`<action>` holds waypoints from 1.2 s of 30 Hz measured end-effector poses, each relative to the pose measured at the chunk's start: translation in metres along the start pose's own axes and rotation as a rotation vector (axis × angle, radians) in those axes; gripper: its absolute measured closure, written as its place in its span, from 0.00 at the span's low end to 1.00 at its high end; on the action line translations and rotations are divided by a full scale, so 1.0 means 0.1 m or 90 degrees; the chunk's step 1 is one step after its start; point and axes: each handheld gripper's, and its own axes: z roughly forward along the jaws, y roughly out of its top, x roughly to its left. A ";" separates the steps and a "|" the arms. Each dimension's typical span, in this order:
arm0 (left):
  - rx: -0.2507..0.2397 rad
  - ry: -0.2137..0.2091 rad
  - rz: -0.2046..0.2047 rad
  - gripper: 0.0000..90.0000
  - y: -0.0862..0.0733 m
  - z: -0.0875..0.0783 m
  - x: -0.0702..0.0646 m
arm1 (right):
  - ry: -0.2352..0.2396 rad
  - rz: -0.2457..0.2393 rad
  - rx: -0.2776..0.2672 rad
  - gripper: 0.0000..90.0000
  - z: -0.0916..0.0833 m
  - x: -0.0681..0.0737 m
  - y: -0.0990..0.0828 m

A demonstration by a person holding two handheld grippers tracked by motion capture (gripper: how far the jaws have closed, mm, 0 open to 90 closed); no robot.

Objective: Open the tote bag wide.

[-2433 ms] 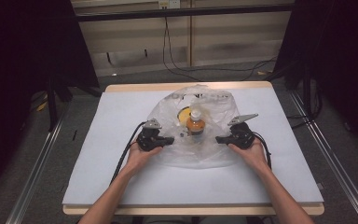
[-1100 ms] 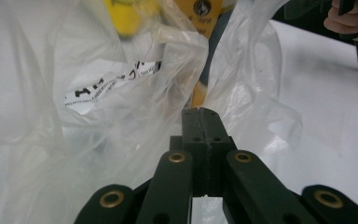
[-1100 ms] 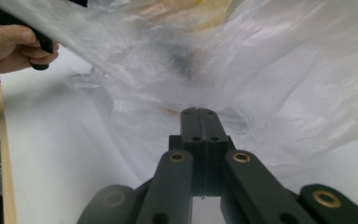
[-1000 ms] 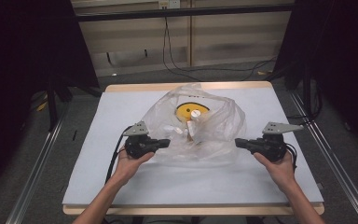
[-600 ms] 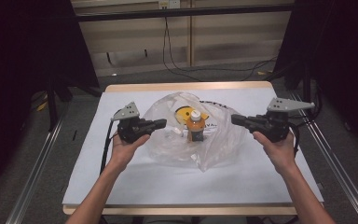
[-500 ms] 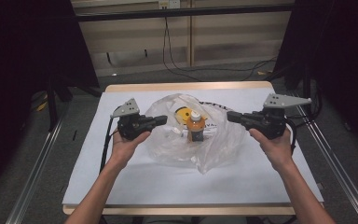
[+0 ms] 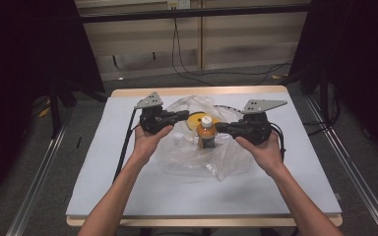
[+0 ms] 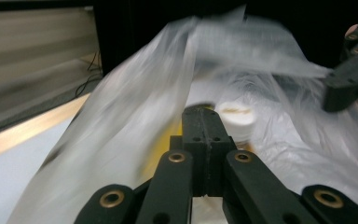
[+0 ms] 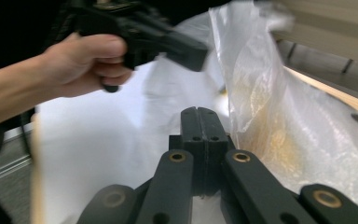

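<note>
Your table (image 7: 128, 196) carried one crumpled clear plastic bag (image 7: 211, 160) at its middle.
A pale sheet covered the wooden top, whose edge showed along the far side and the near corners. An orange bottle (image 7: 206, 135) with a white cap stood upright within the bag, beside a yellow disc (image 7: 195, 120).

The high view looks forward and down over the whole tabletop (image 7: 128, 187). Each gripper view sits low and close behind its own tongs, facing inward; all three share the clear plastic bag (image 7: 197, 160).
</note>
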 end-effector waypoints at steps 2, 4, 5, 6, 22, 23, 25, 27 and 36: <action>0.014 0.004 -0.006 1.00 -0.06 0.07 0.08 | -0.013 0.017 0.002 1.00 0.03 -0.15 -0.05; 0.033 0.012 -0.010 1.00 -0.12 0.14 0.14 | -0.027 0.022 0.012 1.00 0.09 -0.29 -0.11; 0.043 0.017 -0.011 1.00 -0.16 0.18 0.18 | -0.032 0.034 0.015 1.00 0.16 -0.43 -0.16; 0.053 0.022 -0.019 1.00 -0.19 0.21 0.21 | -0.032 0.040 0.015 1.00 0.19 -0.49 -0.19; 0.175 0.080 -0.085 1.00 -0.80 0.30 0.54 | -0.108 0.127 0.074 1.00 0.39 -1.17 -0.86; 0.184 0.083 -0.088 1.00 -0.83 0.29 0.56 | -0.111 0.134 0.081 1.00 0.40 -1.19 -0.90; 0.197 0.089 -0.093 1.00 -0.89 0.29 0.59 | -0.115 0.137 0.101 1.00 0.42 -1.21 -0.98; 0.204 0.095 -0.098 1.00 -0.95 0.27 0.61 | -0.119 0.136 0.111 1.00 0.43 -1.22 -1.04; 0.225 0.106 -0.104 1.00 -1.08 0.12 0.63 | -0.136 0.126 0.147 1.00 0.33 -1.21 -1.17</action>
